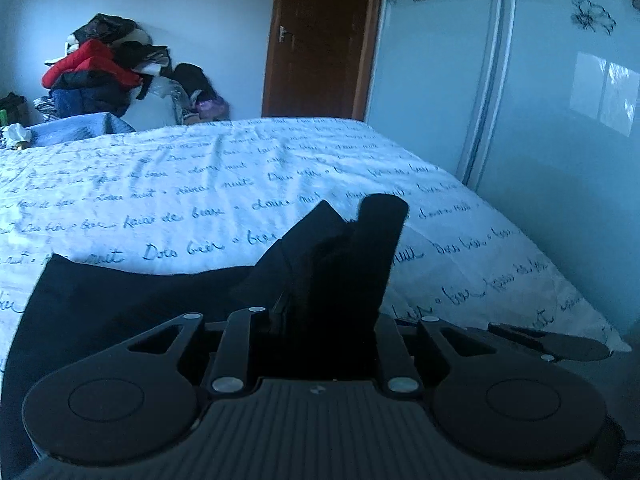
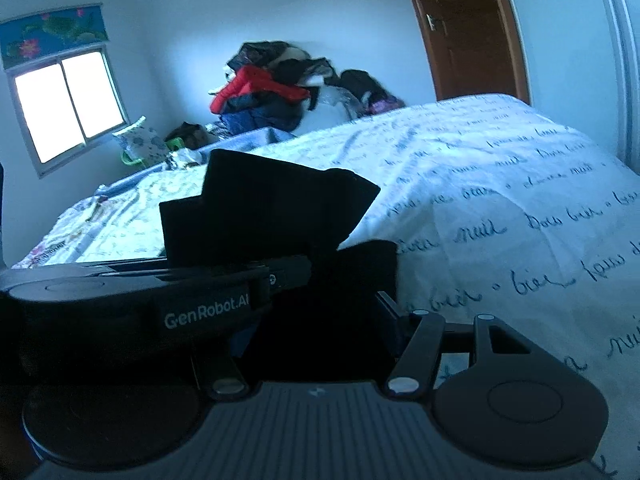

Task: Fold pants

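Dark pants [image 1: 132, 300] bunch between the left gripper [image 1: 340, 240], clamped on a raised fold above the bed [image 1: 200, 184]. Right gripper [image 2: 280, 216] seemingly pinches another fold, fingers hidden by cloth. Only its view shows the window [image 2: 68, 104].

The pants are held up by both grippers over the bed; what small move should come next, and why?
Probably lower both grippers and lay the pants flat on the bed. The left gripper and right gripper each hold dark cloth slightly above the sheet, so the fold is not set down.
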### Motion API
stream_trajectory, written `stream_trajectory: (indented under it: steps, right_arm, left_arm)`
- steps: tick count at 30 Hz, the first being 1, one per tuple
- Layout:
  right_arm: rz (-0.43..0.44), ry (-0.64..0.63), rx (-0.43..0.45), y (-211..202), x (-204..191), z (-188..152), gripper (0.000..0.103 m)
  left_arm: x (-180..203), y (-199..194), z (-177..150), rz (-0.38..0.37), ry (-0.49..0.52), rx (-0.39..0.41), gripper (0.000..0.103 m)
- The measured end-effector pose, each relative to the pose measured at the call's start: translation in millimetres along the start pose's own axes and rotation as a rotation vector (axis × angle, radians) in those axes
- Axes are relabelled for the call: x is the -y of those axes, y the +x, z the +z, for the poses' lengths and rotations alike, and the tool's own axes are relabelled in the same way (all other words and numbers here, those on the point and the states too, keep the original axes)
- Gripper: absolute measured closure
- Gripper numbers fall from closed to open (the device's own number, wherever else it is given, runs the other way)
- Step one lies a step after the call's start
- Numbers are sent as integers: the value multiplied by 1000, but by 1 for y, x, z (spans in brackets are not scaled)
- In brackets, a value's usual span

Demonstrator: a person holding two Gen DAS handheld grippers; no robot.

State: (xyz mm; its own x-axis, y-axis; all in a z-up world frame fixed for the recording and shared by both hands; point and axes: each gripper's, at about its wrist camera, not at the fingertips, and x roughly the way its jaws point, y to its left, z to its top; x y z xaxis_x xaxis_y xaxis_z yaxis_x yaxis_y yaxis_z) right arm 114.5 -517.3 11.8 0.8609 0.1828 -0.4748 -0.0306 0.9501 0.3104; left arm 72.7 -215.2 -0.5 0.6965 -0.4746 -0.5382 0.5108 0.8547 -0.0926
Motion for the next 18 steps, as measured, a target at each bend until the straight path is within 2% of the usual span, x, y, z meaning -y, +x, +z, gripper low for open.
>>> stream_trajectory:
  steps: [1,4,7,8,11,14,16,18]
  right_arm:
    - [-8,1,-8,0,2,-1,39]
    - [-30,0,-19,-3,8,-5,33]
    - [-67,-11,-20,-9,15,-8,33]
    - [-84,-15,-21,-11,17,-8,33]
    - [-141,-25,-28,-21,27,-8,33]
    - [-234,-51,-32,-29,37,-7,33]
    - [-318,-70,-17,-34,41,-6,33]
    - [-369,-57,27,-43,45,-3,33]
  left_arm:
    - [1,2,-1,-7,5,-9,77]
    - [7,5,-6,-19,18,-14,65]
    - [12,5,-9,-30,40,-24,54]
    - [13,3,-9,-44,45,-23,47]
    - [12,-8,-7,-129,45,-21,37]
    - [11,-25,-2,-199,52,17,24]
    - [4,-38,2,-200,79,61,21]
    - [-8,-45,7,-132,114,95,21]
